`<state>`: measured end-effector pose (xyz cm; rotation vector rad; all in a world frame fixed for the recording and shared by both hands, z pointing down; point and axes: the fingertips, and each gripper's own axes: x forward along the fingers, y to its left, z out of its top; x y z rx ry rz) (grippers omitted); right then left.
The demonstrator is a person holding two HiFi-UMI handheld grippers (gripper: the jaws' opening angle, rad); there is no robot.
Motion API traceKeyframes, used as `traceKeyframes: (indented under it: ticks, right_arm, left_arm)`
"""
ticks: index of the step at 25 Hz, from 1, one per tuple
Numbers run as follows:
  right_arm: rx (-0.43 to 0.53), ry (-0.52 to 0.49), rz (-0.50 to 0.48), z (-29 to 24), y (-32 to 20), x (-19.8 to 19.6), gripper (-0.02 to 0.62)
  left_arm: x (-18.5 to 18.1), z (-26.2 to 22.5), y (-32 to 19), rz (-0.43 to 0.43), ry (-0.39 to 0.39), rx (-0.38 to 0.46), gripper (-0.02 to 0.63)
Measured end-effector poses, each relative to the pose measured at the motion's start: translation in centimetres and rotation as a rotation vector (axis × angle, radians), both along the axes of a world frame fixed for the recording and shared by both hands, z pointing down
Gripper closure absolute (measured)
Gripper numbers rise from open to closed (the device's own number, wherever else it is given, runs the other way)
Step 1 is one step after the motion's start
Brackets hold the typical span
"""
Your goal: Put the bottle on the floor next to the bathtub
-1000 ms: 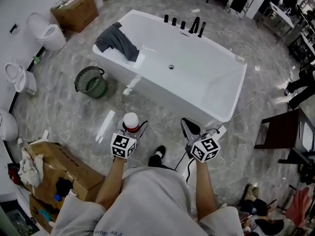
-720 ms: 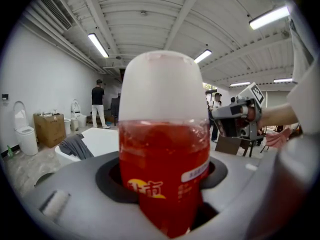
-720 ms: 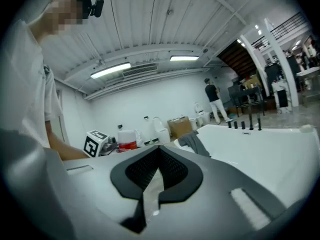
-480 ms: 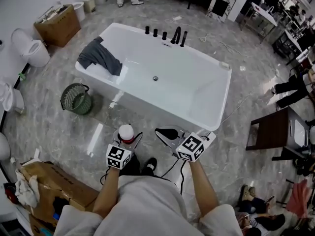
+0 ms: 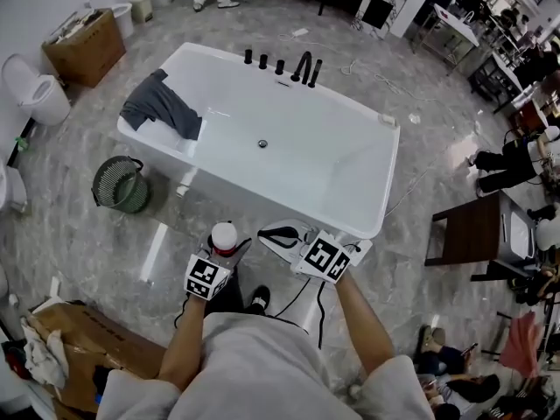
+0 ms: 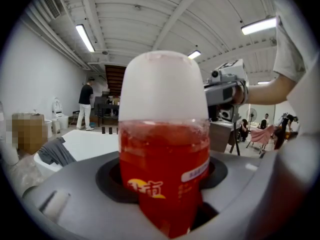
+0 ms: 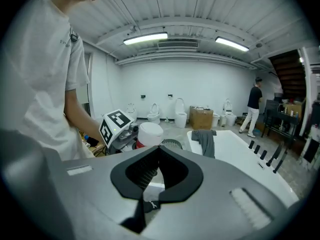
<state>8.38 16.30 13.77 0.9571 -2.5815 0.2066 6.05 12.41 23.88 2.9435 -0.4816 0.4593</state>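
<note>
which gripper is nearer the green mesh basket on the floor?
Left. The left gripper, holding the red white-capped bottle, is right of the green mesh basket; the empty right gripper is farther right, near the white bathtub.

The left forearm (image 5: 187, 344) and the right forearm (image 5: 362, 320) are bare and reach forward from the torso, side by side. The left forearm runs almost straight ahead. The left claw (image 5: 227, 250) points forward, jaws clamped on an upright bottle (image 5: 224, 233) whose cap rises above them. The right forearm angles inward, so the right claw (image 5: 266, 232) points across toward the left one, its tip near the bottle but apart from it. In the right gripper view its jaws are pressed together, nothing between them. A marker cube (image 5: 207, 277) sits just ahead of each wrist.
</note>
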Motion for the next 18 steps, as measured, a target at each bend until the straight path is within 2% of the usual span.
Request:
traceKeyframes:
  ticks: [8, 11, 16, 18]
  right_arm:
    - [-0.079, 0.103, -0.089, 0.6, -3.2, 0.3, 0.585]
    - [-0.106, 0.171, -0.115, 1.5, -3.8, 1.2, 0.531]
    - [-0.140, 0.260, -0.119, 3.0, -5.3, 2.8, 0.361]
    - [-0.155, 0.305, -0.136, 4.2, -6.5, 2.3, 0.326]
  left_arm:
    - [2.9, 0.8, -1.5, 0.192, -0.014, -0.003, 0.281]
    - [4.3, 1.3, -1.8, 0.257, -0.026, -0.004, 0.281]
    - [7.4, 1.4, -2.4, 0.390, -0.040, 0.010, 0.281]
    - [7.6, 1.9, -3.1, 0.437, -0.053, 0.011, 0.281]
